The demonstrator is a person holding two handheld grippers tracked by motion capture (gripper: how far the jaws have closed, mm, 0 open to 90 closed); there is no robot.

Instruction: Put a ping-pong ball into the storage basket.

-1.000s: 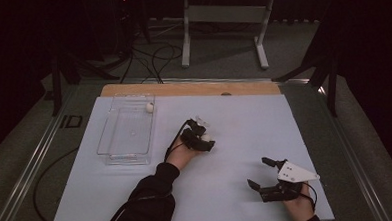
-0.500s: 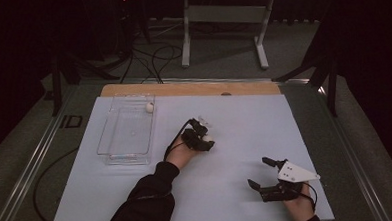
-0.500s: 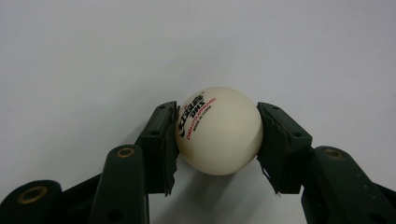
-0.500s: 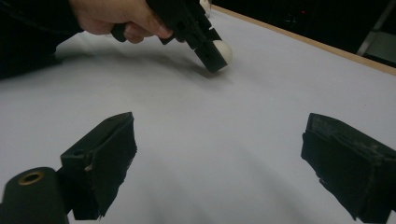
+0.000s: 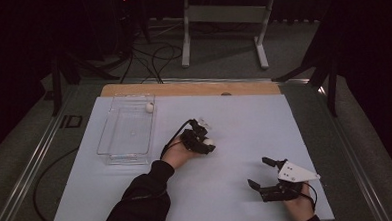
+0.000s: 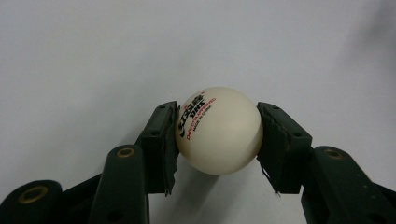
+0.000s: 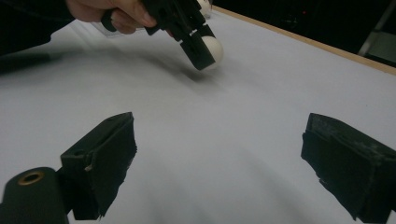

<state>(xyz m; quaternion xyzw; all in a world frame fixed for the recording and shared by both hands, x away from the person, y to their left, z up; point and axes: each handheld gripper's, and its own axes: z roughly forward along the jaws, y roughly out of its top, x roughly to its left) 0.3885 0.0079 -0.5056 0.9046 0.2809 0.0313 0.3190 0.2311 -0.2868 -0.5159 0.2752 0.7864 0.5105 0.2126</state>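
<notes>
Left gripper view puts the white table-tennis ball (image 6: pixel 218 130) squarely between both pads of the left claw (image 6: pixel 217 140), clamped, with the pale bench (image 6: pixel 93 56) just beneath it. From the high view, the ball (image 5: pixel 209 142) sits near the middle of the bench, and the clear plastic tray (image 5: pixel 117 155) lies well apart to its left and slightly farther back; that direction is what a carry would turn on. A second ball (image 5: pixel 149 107) rests in the tray's far corner. The right claw (image 5: pixel 261 173) rests near the front edge, jaws wide apart and empty, much farther from the tray. Whether the held ball touches the bench is unclear.
</notes>
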